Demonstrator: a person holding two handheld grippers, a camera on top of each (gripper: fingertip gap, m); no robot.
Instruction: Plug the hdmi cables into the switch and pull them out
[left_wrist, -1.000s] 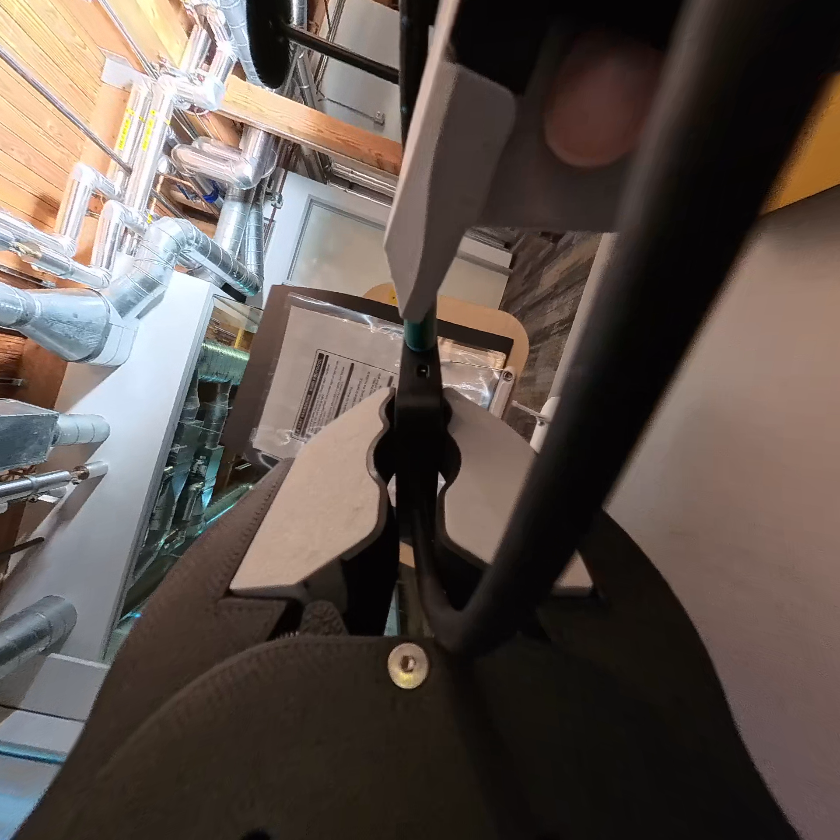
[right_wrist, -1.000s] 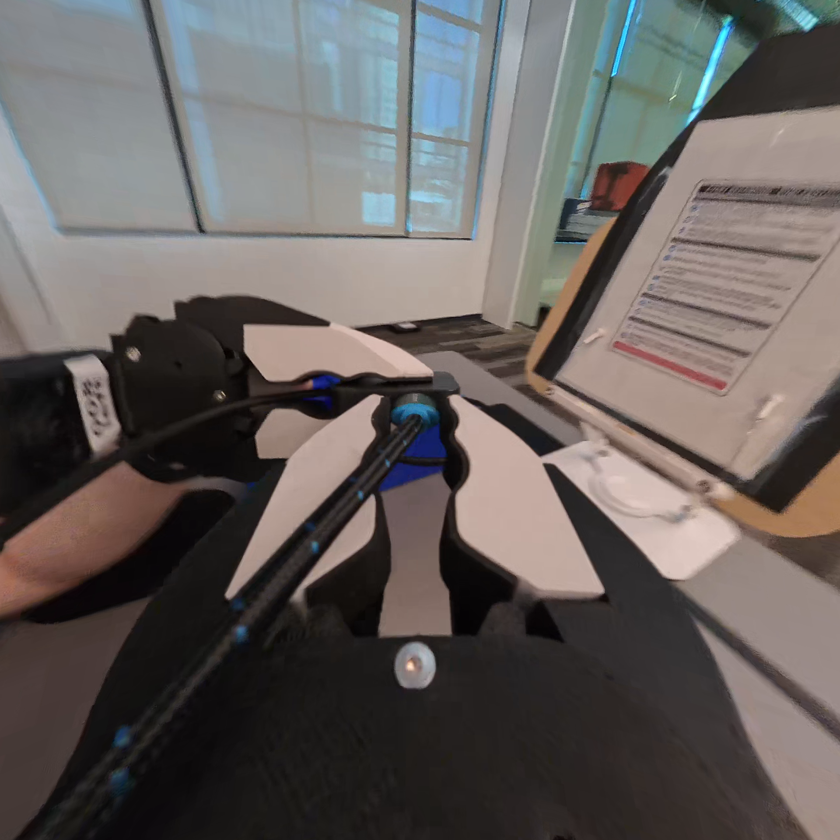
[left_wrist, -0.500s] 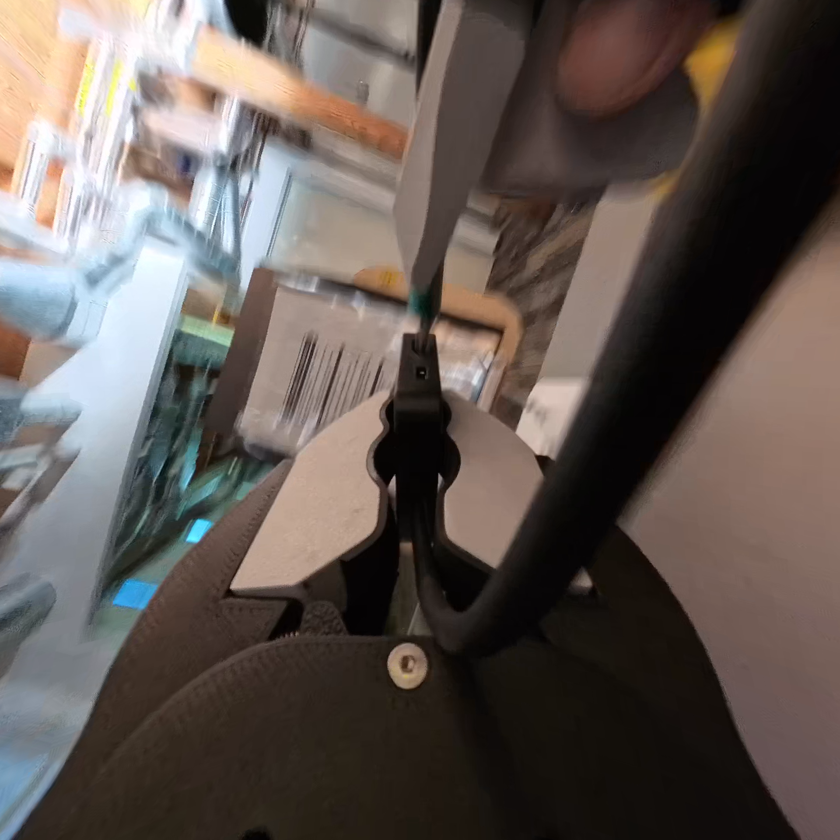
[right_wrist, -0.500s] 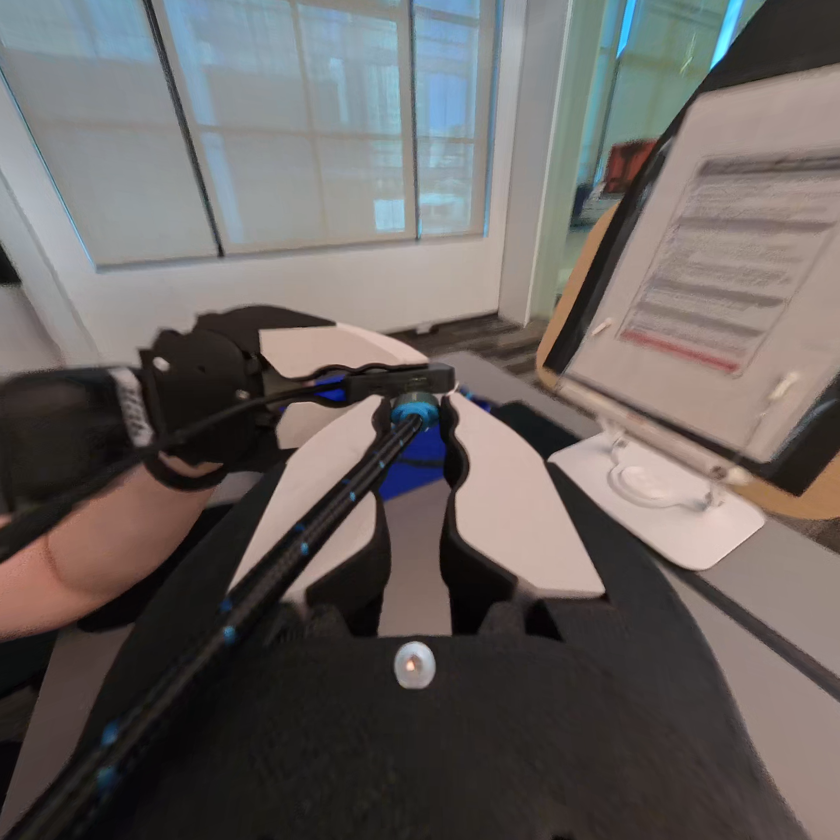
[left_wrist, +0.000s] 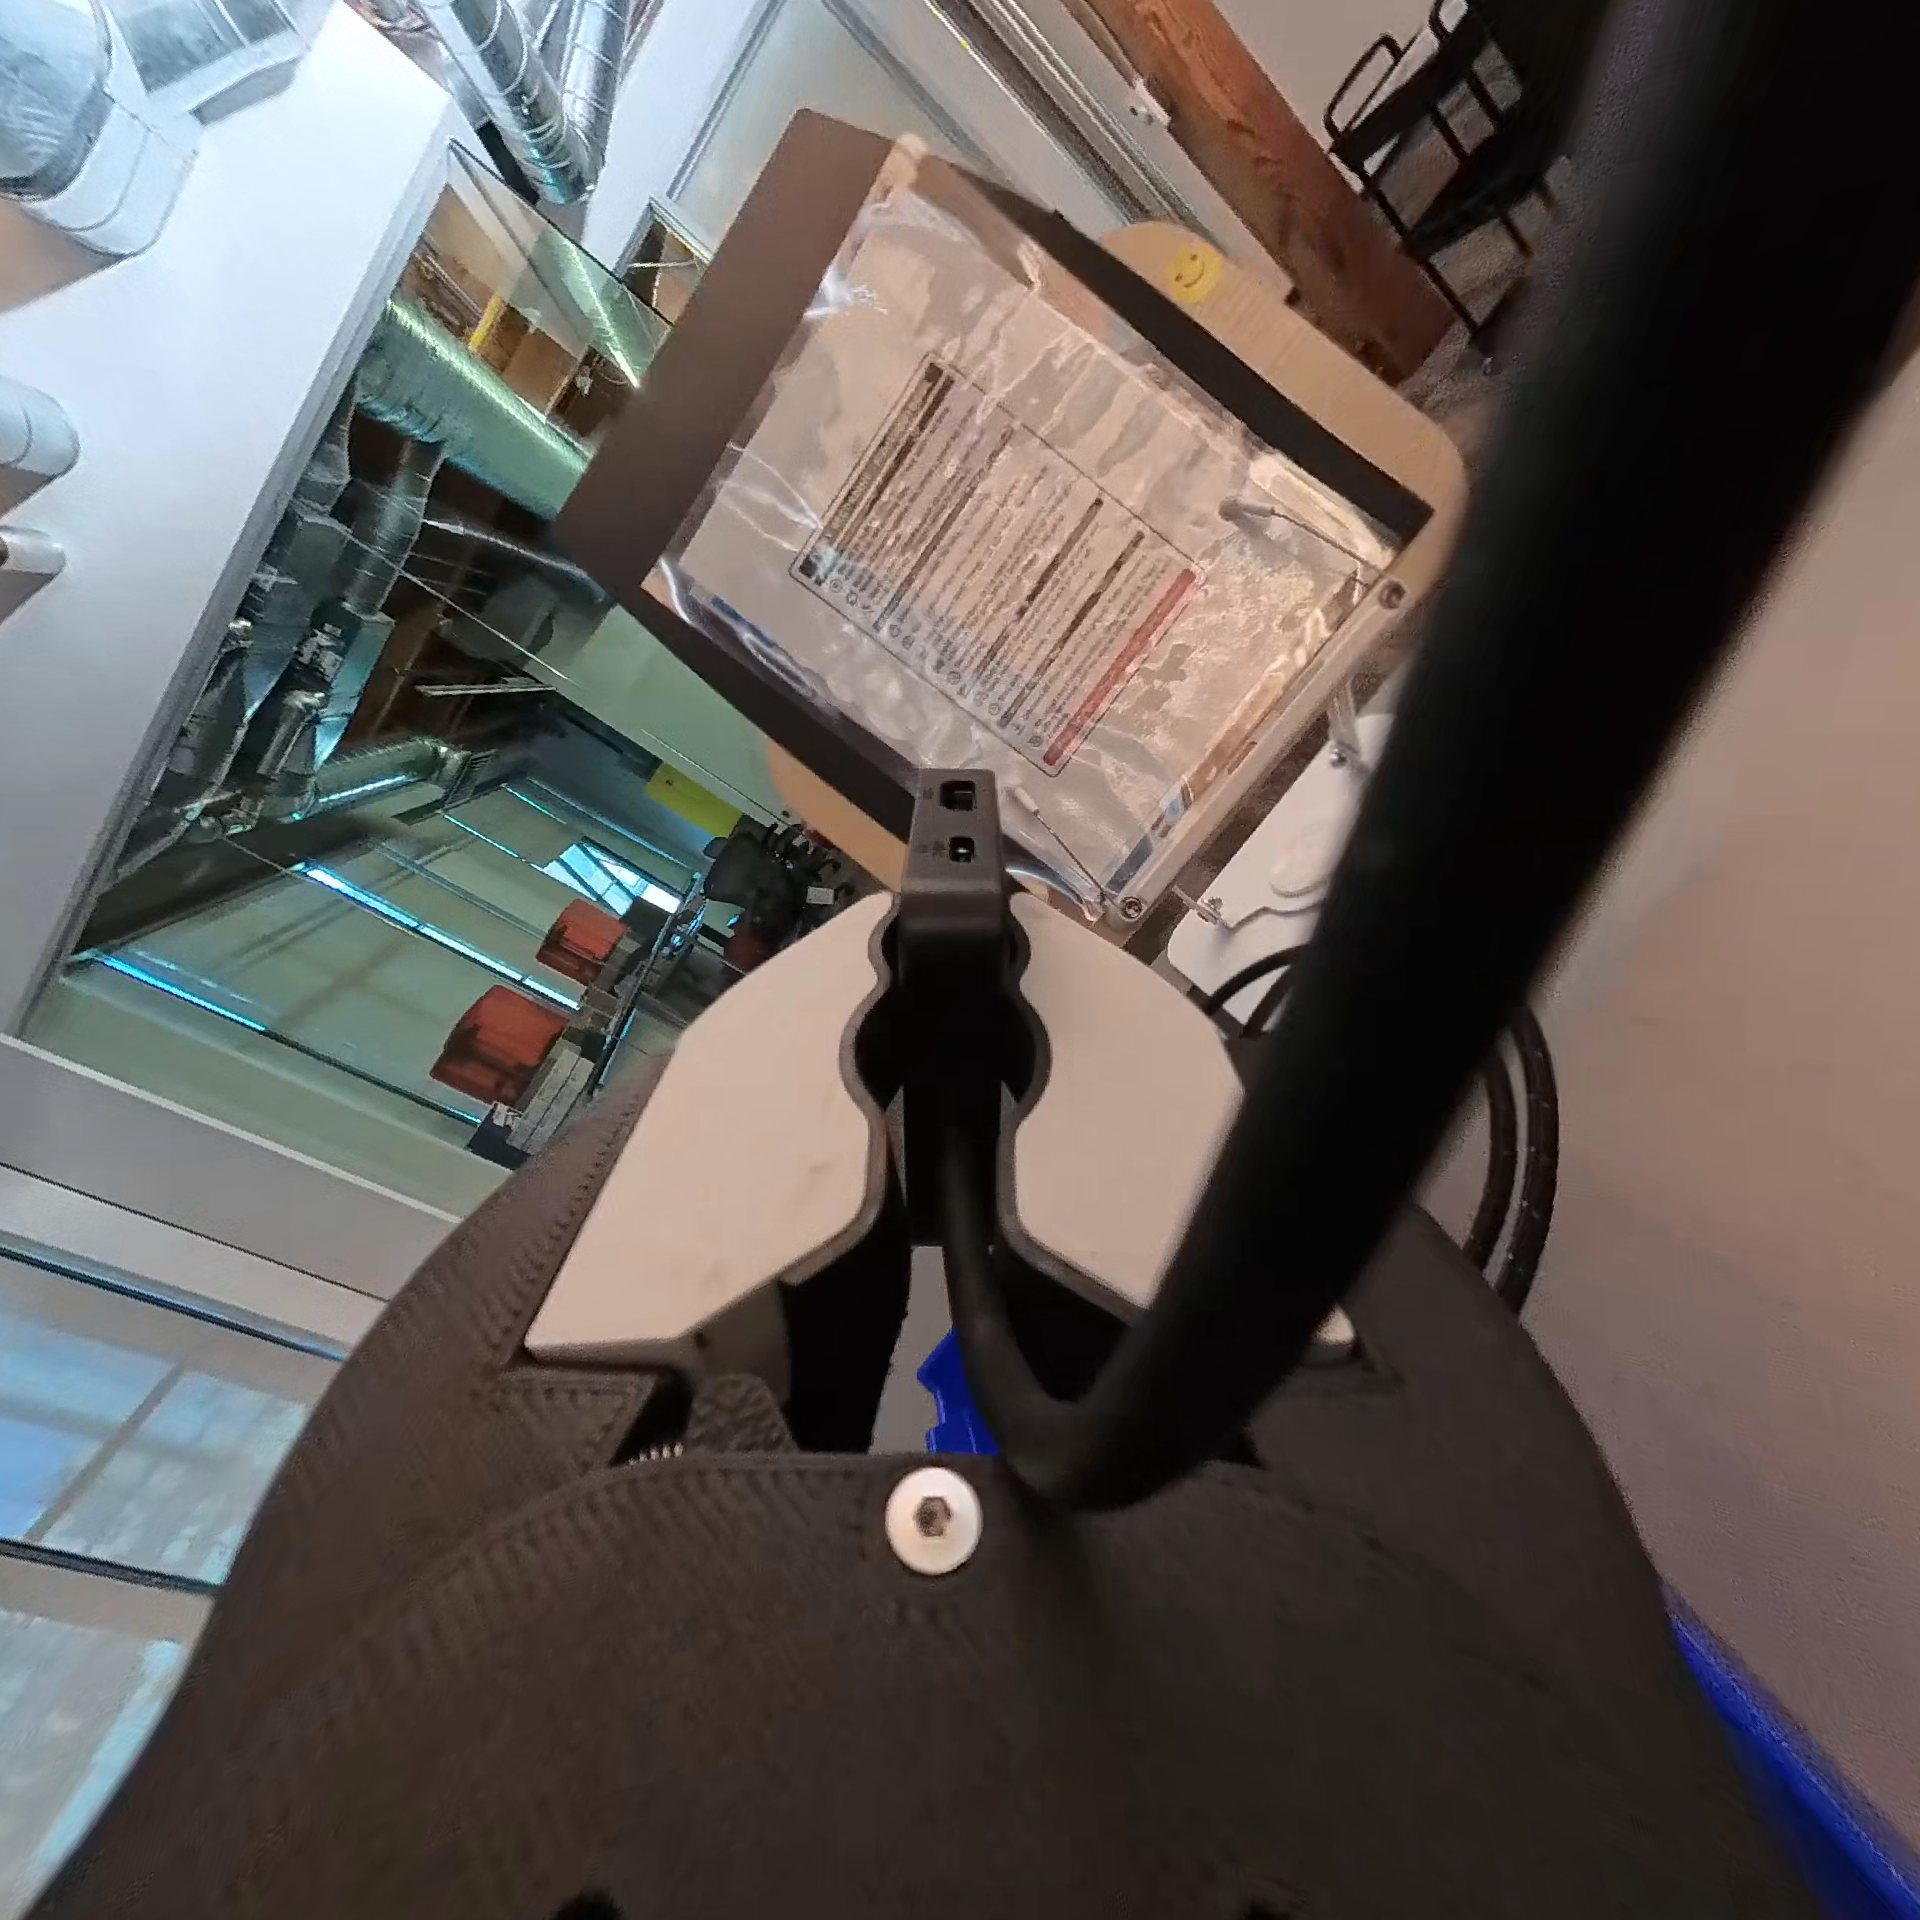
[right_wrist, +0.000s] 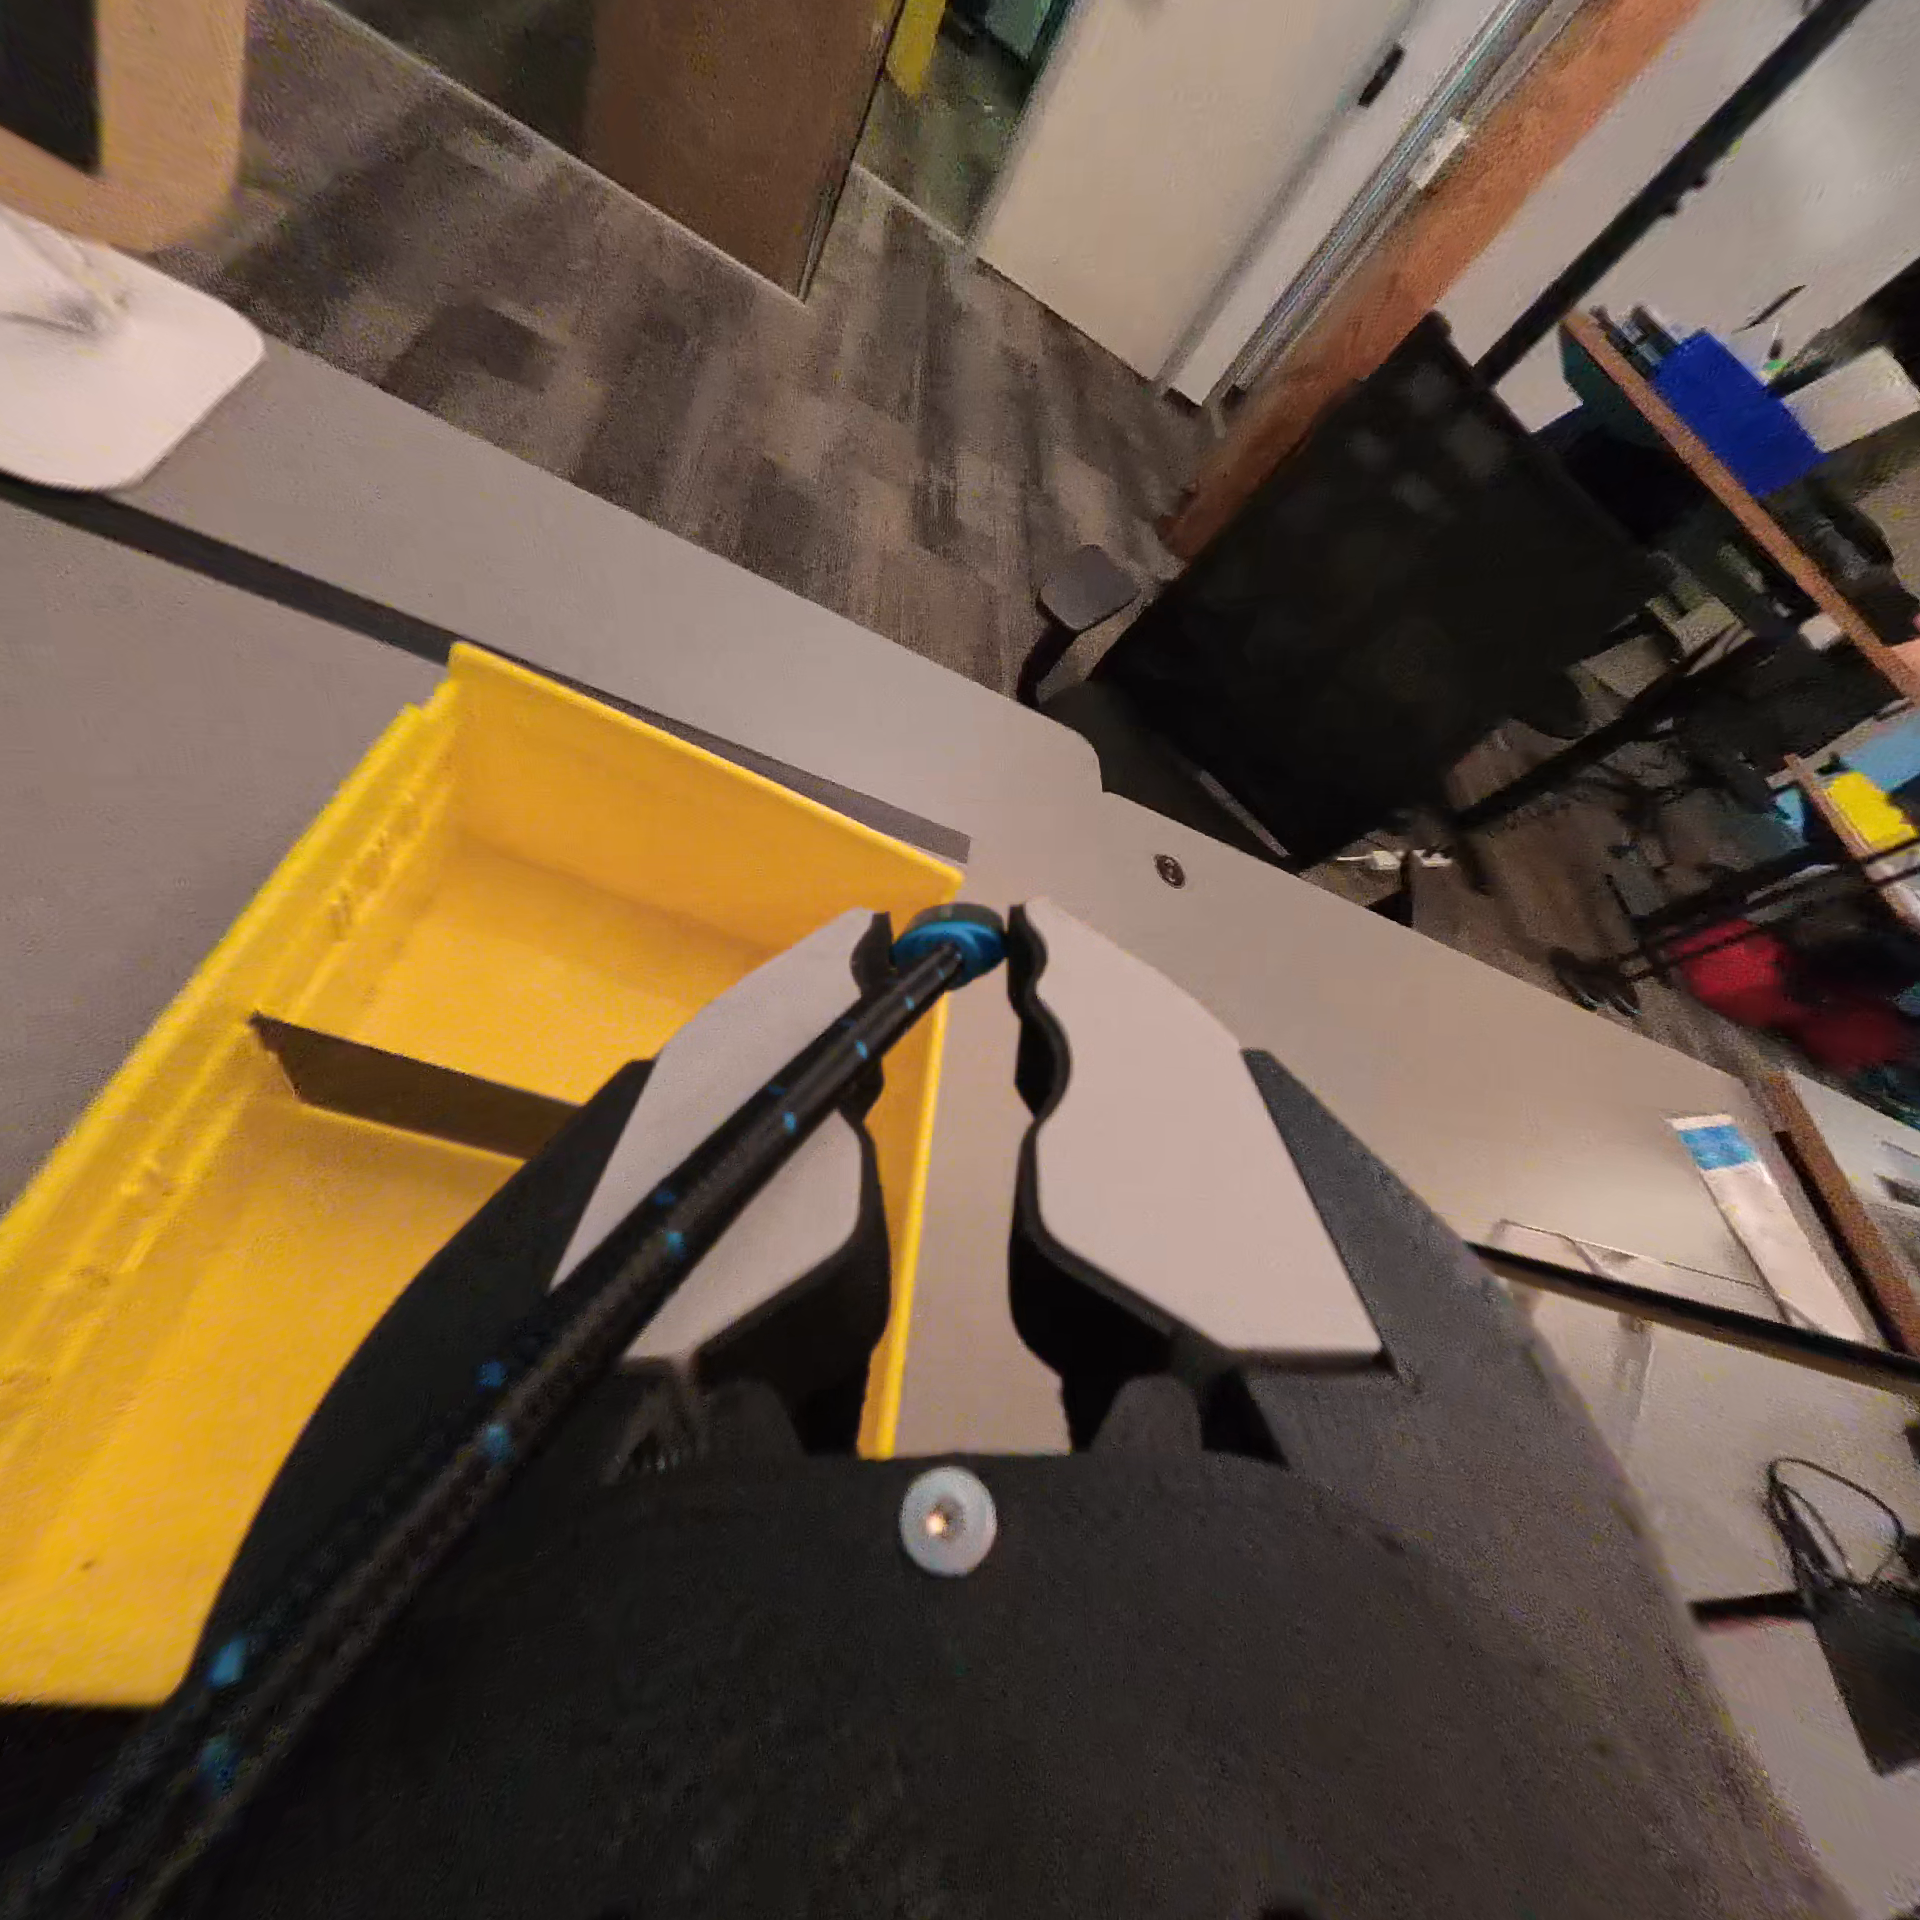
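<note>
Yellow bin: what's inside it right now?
The yellow bin shows a dark divider and bare compartments on both sides. The right gripper and its braided cable cover the near corner, so that part is unknown.

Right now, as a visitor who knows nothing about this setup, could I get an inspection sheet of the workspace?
Surface: grey table.
Job's things: black switch, visible ports empty; braided cable with blue plug.
Clutter: yellow bin, divided, nothing seen inside; blue bin; document stand.
Grippers: left claw shut on the switch; right claw gripping the cable's plug.
Cables: thick black cable looping from the switch; black coil on the table.
Surroundings: carpet, shelving, ceiling ducts.
</note>
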